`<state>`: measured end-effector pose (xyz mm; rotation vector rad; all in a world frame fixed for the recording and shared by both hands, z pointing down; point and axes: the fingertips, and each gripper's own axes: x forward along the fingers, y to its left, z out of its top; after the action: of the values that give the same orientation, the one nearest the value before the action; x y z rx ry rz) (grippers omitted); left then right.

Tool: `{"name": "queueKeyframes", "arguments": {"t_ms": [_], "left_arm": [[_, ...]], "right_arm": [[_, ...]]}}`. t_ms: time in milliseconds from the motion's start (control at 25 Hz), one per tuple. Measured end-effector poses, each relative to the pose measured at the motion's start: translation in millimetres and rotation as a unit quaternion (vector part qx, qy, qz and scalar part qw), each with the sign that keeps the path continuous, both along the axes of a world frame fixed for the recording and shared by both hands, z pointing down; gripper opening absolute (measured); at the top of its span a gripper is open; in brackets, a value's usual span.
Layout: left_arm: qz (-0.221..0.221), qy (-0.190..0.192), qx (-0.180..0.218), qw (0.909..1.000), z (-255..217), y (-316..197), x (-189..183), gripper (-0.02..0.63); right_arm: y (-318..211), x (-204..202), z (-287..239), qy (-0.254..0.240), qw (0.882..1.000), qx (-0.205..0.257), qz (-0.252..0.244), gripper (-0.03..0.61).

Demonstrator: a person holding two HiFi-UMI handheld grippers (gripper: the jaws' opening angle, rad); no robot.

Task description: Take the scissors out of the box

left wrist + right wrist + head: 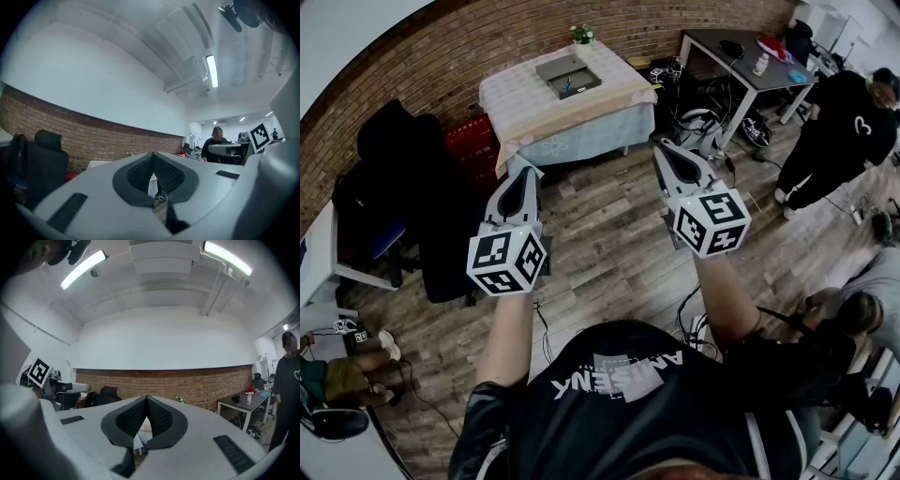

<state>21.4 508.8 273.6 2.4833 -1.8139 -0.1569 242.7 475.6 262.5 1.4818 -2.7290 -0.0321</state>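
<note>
Head view: a person stands on the wood floor holding both grippers out level, facing a cloth-covered worktop point(516, 98) against the brick wall. The box point(551, 67), a shallow grey tray, sits near the middle of that cloth, with a small potted plant point(581, 35) behind it. A small dark-and-bluish thing lies in the box, which I take for the scissors point(566, 87). They are too small here to give the blades, the handles or which way their long axis runs. The left gripper point(525, 173) and right gripper point(662, 145) both point toward the worktop and are well apart from it, with open floor between. The box lies ahead and between the two, perhaps a little more in line with the left one. I cannot call either hand clearly nearer. My judgement is that the task has not started, and the whole approach to the worktop comes first. A black chair point(394, 159) stands off to the left, and another person point(844, 122) stands by a dark desk to the right. Left gripper view: the left gripper point(153, 157) has its jaws together at the tips, with nothing between them. Only a sliver of background shows through the gap lower down, and the box is hidden behind the jaws. Right gripper view: the right gripper point(146, 399) is the same, jaws together and empty. A bit of pale cloth shows through the gap, and the plant point(180, 399) stands just to the right. The box and scissors are not visible.
</note>
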Motion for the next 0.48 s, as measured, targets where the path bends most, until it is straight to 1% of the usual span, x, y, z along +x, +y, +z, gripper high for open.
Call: {"name": "queueKeyframes", "arguments": {"t_ms": [360, 480], "left_arm": [[0.007, 0.008, -0.001, 0.9999, -4, -8, -20, 0.012], [0.009, 0.01, 0.001, 0.9999, -5, -5, -26, 0.012]], "right_arm": [[-10, -22, -5, 0.003, 1.0, 0.0, 0.005, 0.04], [-8, -28, -6, -0.01, 1.0, -0.002, 0.008, 0.04]]}}
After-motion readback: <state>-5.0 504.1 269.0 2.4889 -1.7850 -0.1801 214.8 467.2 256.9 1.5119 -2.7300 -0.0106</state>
